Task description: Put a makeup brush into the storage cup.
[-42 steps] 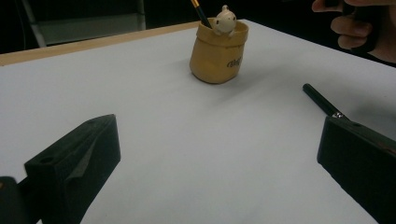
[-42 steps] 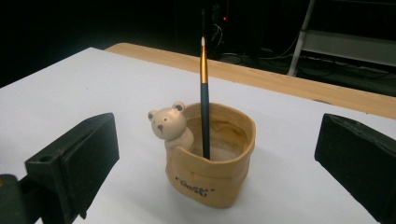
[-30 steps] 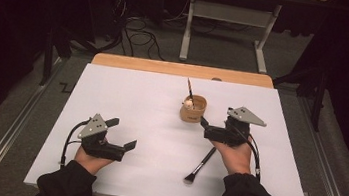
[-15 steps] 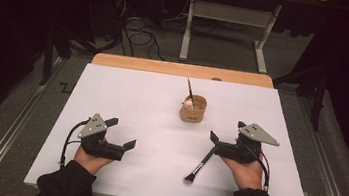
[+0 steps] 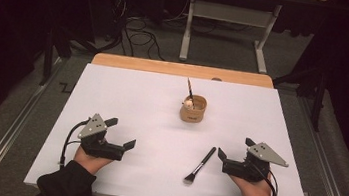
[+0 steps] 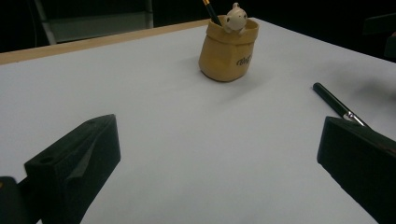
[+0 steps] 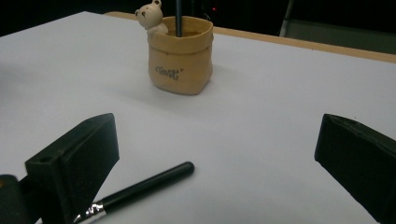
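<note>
A small tan pot [image 5: 194, 109] shaped like a sack stands a little above the middle of the high view on the white table [image 5: 126, 102], and a thin dark brush [image 5: 190, 88] stands in it, leaning toward the upper left, beside a little cream bear figure [image 5: 189, 103] perched at the pot's rim. A second brush [image 5: 200, 164] lies flat on the table in the lower middle of that frame, bristles toward the bottom, handle pointing up and to the right. The right gripper [image 5: 231, 153] rests on the table at lower right, just beside that brush's handle end but not touching it, its jaws spread wide with nothing between them. The left gripper [image 5: 120, 132] rests at lower left, well apart from both brushes, its jaws likewise wide open and empty. The left gripper view brings out the bear's face peeking over the pot's rim at upper centre and the lying brush's metal collar at the right edge. The right gripper view shows dark lettering on the pot's front, too small to read in the high view, and the lying brush's black handle running into the lower left behind the near jaw.
</note>
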Tool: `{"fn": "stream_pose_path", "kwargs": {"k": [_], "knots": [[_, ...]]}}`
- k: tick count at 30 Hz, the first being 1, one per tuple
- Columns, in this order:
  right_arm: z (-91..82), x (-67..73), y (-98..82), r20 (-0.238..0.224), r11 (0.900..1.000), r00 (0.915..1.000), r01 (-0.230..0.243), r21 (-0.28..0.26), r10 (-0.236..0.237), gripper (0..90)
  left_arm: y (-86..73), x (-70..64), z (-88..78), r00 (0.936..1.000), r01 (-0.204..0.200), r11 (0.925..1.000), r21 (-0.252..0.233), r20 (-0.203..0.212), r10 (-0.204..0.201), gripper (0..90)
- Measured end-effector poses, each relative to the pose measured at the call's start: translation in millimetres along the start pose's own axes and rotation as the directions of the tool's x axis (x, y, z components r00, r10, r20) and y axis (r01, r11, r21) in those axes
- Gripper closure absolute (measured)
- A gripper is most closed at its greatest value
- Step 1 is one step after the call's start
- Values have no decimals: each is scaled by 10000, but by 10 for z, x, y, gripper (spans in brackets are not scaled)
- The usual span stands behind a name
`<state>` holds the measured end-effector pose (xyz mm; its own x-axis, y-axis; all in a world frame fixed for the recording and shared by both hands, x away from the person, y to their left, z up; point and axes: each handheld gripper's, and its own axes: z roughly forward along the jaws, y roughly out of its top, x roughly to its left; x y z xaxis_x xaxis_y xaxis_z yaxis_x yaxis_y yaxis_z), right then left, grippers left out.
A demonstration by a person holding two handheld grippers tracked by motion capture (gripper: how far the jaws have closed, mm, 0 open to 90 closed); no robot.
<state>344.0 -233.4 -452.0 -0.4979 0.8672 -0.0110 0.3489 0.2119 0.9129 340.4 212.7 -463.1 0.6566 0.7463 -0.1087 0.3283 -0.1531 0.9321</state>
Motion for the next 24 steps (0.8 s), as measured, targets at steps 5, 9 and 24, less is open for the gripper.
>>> {"fn": "stream_pose_path", "kwargs": {"k": [5,9,24], "knots": [[-88,2,-116,235,9997,9995,229,33,-230,5,-4,-3,5,10000,-8,10000,45,13,8,2],[-84,-16,-162,295,9999,9995,128,63,-130,5,-5,-13,15,10000,-52,10000,84,42,51,2],[-103,-88,-147,272,10000,9996,-18,56,17,6,9,21,-41,10000,-3,9999,156,-44,4,4]]}}
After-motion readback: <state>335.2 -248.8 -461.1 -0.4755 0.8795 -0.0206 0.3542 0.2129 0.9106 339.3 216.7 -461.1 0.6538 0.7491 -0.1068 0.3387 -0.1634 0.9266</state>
